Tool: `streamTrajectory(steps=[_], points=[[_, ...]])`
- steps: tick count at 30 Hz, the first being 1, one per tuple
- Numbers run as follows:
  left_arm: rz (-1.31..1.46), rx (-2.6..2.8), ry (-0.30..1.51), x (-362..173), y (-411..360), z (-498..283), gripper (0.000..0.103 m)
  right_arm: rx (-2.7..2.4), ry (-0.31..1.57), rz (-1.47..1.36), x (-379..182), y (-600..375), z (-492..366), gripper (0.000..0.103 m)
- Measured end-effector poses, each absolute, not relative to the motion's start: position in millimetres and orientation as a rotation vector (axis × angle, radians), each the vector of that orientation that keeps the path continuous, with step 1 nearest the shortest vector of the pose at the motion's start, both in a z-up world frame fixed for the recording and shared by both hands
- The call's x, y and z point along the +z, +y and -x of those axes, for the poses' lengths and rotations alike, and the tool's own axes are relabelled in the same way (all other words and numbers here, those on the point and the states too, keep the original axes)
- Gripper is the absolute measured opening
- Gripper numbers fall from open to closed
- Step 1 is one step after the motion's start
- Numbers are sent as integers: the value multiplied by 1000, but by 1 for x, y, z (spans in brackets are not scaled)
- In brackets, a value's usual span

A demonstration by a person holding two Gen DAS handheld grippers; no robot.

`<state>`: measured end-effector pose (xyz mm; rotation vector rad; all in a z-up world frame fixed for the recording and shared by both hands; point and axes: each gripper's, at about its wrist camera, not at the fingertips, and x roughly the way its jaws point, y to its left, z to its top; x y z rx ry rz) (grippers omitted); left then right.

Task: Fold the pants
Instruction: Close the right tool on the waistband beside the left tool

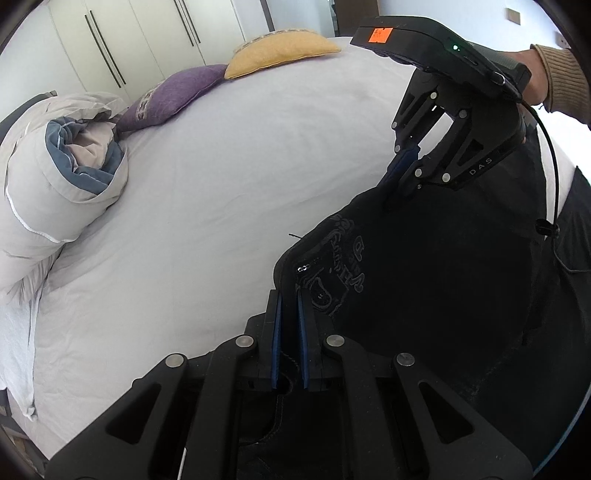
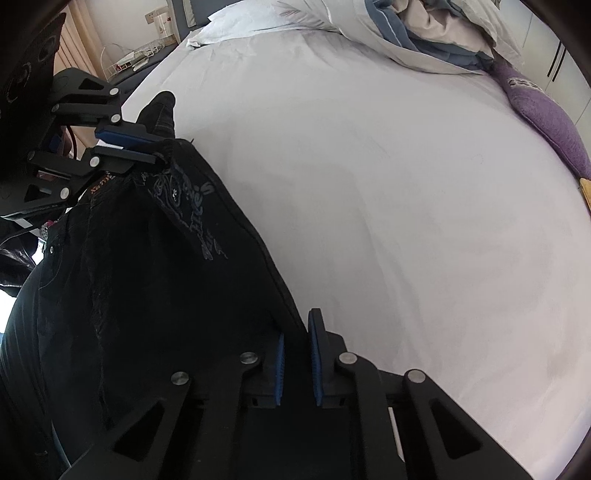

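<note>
Tongs point(image 1: 290, 295) grip black pants point(image 1: 424, 266), grey print showing.

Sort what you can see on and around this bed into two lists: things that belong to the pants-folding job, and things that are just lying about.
Belongs to the job:
- black pants
- left hand-held gripper, clamped on the pants' edge
- right hand-held gripper, closed on the pants' edge

Just lying about:
- purple cushion
- yellow cushion
- rolled duvet
- white pillow

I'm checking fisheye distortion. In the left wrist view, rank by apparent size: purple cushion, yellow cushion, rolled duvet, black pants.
1. black pants, nearest the camera
2. rolled duvet
3. purple cushion and yellow cushion: alike, unranked
</note>
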<state>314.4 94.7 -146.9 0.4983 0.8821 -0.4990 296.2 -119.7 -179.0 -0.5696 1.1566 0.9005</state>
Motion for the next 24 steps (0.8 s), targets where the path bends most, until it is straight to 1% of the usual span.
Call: streamTrajectory(steps=[3, 6, 13, 20, 24], points=[[-495, -502, 876, -145, 95, -312, 7, 891, 1142, 564, -176, -118, -290, 7], [-492, -511, 870, -141, 96, -306, 7, 876, 1122, 555, -173, -117, -280, 4], [-468, -524, 859, -132, 101, -286, 7, 867, 1050, 548, -166, -119, -253, 4], [-492, -554, 845, -127, 89, -254, 7, 896, 991, 671, -156, -101, -205, 4], [-471, -582, 846, -124, 85, -234, 7, 898, 984, 691, -152, -105, -182, 4]])
